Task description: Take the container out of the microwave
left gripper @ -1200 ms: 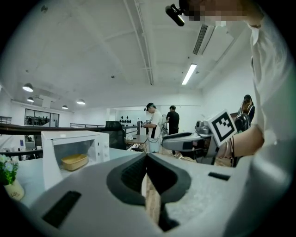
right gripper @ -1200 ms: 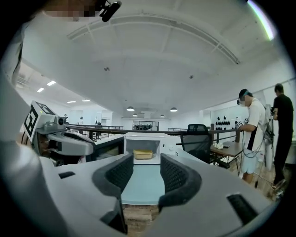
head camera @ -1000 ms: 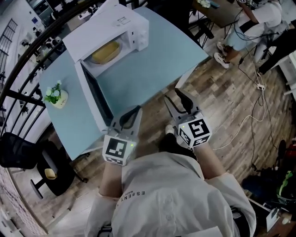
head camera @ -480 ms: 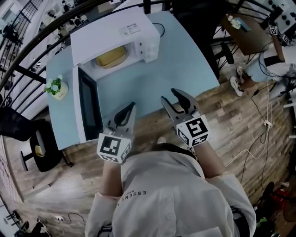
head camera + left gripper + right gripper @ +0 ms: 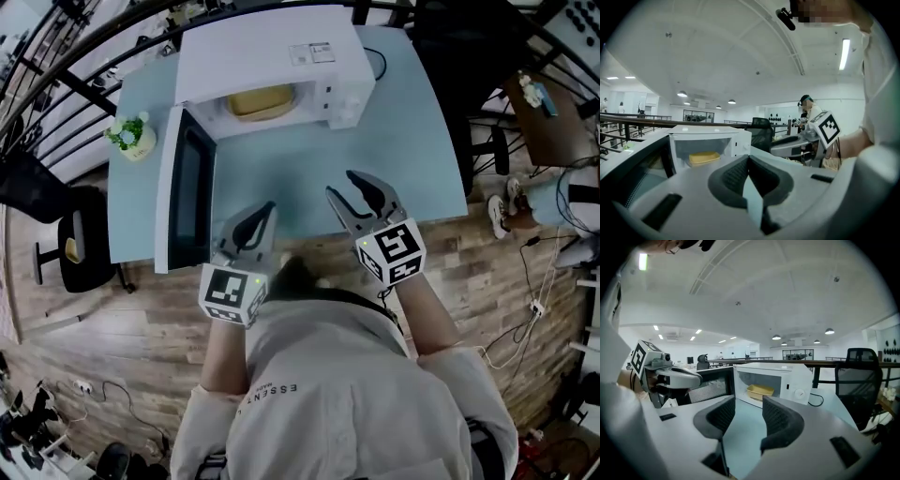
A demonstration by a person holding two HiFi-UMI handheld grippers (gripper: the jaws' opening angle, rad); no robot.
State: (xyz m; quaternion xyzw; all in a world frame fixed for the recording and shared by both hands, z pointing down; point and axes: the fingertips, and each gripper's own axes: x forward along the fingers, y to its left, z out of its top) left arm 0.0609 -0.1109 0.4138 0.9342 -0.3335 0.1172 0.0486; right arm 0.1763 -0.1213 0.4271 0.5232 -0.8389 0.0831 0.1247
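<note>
The yellow container [image 5: 262,101] sits inside the open microwave [image 5: 281,42] at 12 o'clock on the bench [image 5: 422,131], with the door [image 5: 187,202] swung out on the 9 o'clock side. Near 6 o'clock, the left hand-held gripper [image 5: 263,213] is clenched on nothing. The right hand-held gripper [image 5: 340,185] is released, jaws apart and empty.

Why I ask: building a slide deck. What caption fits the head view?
Left tongs shut, right tongs open, facing an open white microwave holding a yellow rectangular container.

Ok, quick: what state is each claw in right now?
Left claw: closed, holding nothing.
Right claw: open, holding nothing.
</note>
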